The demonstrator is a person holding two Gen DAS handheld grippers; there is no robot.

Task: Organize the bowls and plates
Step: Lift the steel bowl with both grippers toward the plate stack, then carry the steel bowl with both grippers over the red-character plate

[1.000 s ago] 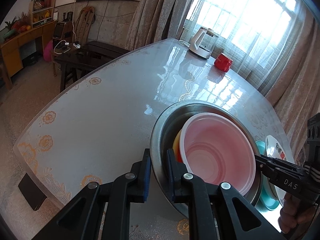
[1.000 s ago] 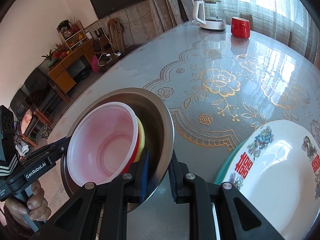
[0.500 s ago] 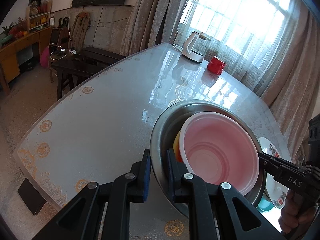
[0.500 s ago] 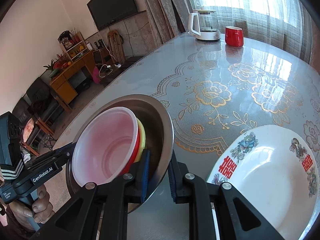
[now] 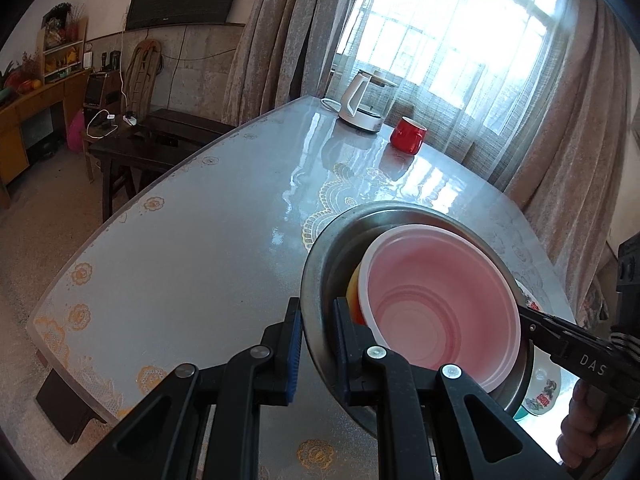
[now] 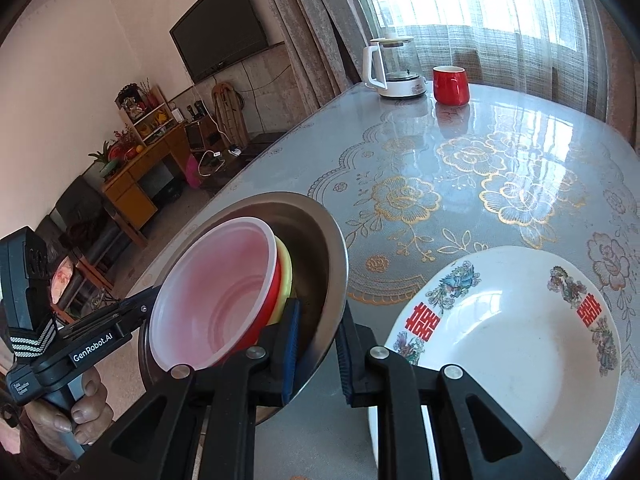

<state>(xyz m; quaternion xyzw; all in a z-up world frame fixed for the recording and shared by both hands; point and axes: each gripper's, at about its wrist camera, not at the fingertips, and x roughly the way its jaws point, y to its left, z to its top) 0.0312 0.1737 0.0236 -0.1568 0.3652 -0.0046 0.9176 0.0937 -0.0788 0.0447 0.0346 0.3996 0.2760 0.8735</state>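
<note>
Two grippers hold one steel basin (image 5: 320, 280) by opposite edges of its rim, clear of the bench (image 5: 180, 240). Left gripper (image 5: 316, 344): jaws clamped on the near rim in the left wrist view, one pad outside the wall, one inside. Right gripper (image 6: 318, 344): jaws clamped on the opposite rim, likewise straddling the wall. Nested in the basin is a stack of plastic bowls: a pink translucent bowl (image 5: 440, 312) innermost, a red bowl (image 6: 272, 300) and a yellow bowl (image 6: 286, 276) beneath it. The basin is tilted, its mouth turned towards the left gripper's camera; the stack's axis leans the same way. A white plate (image 6: 520, 344) with red characters and floral motifs lies flat on the bench just beside the right gripper, over a teal dish (image 5: 520, 414) of which only an edge shows. At the far end of the bench stand a white kettle (image 6: 394, 68) and a red mug (image 6: 450, 86), near each other.
</note>
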